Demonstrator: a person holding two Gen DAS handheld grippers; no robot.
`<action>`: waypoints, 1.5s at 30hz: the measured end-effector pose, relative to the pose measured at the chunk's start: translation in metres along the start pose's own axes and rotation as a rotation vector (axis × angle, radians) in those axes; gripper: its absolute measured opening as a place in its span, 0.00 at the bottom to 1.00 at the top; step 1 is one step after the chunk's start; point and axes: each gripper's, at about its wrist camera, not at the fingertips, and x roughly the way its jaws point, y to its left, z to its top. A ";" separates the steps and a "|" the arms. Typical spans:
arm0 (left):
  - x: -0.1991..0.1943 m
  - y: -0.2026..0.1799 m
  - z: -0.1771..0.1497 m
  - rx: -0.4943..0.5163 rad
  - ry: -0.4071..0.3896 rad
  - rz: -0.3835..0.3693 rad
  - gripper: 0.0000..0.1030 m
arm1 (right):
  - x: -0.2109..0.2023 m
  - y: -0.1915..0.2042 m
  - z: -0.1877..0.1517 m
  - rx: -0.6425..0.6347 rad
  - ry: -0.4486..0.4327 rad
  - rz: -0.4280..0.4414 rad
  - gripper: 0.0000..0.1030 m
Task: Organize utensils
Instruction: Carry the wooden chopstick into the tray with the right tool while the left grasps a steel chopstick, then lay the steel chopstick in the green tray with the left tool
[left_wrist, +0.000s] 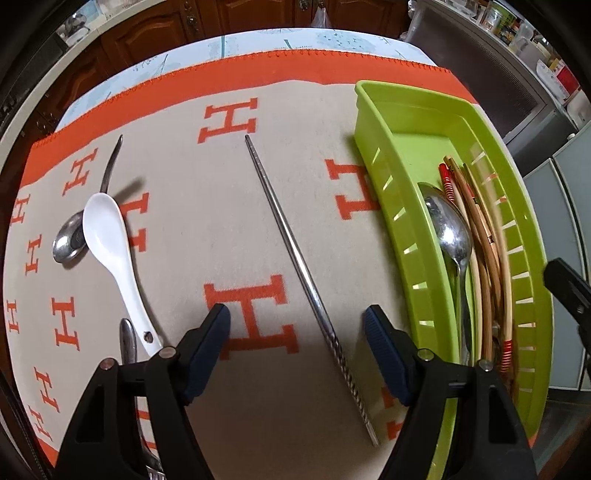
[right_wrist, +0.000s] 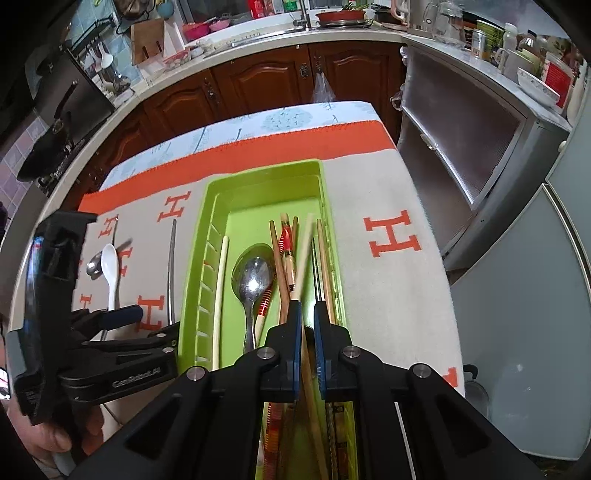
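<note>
My left gripper (left_wrist: 297, 321) is open, pointing down at the cloth, and a long metal chopstick (left_wrist: 280, 225) lies between its fingers without the pads touching it. A white ceramic spoon (left_wrist: 110, 251) rests on a metal spoon (left_wrist: 68, 242) to the left. The handle of another metal utensil (left_wrist: 128, 341) pokes out at the lower left. My right gripper (right_wrist: 307, 308) hangs shut over the green tray (right_wrist: 258, 177), which holds a metal spoon (right_wrist: 253, 277), several wooden chopsticks (right_wrist: 282, 273) and a metal chopstick (right_wrist: 315, 266). I see nothing clamped between its pads.
The beige and orange cloth (left_wrist: 207, 206) covers the table. The green tray (left_wrist: 402, 110) sits on the cloth's right part. A steel cabinet (right_wrist: 469, 147) stands beyond the table's right edge, wooden kitchen cupboards (right_wrist: 258, 77) behind. A person's hand (right_wrist: 48, 443) holds the left gripper (right_wrist: 147, 323).
</note>
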 end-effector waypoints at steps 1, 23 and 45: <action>0.002 -0.008 0.004 0.004 -0.005 0.000 0.62 | -0.003 -0.001 -0.001 0.010 -0.006 0.006 0.07; -0.068 0.001 -0.024 -0.081 -0.044 -0.338 0.03 | -0.037 -0.006 -0.032 0.081 -0.036 0.063 0.07; -0.064 -0.049 -0.009 -0.040 -0.078 -0.316 0.54 | -0.068 -0.021 -0.050 0.133 -0.072 0.081 0.07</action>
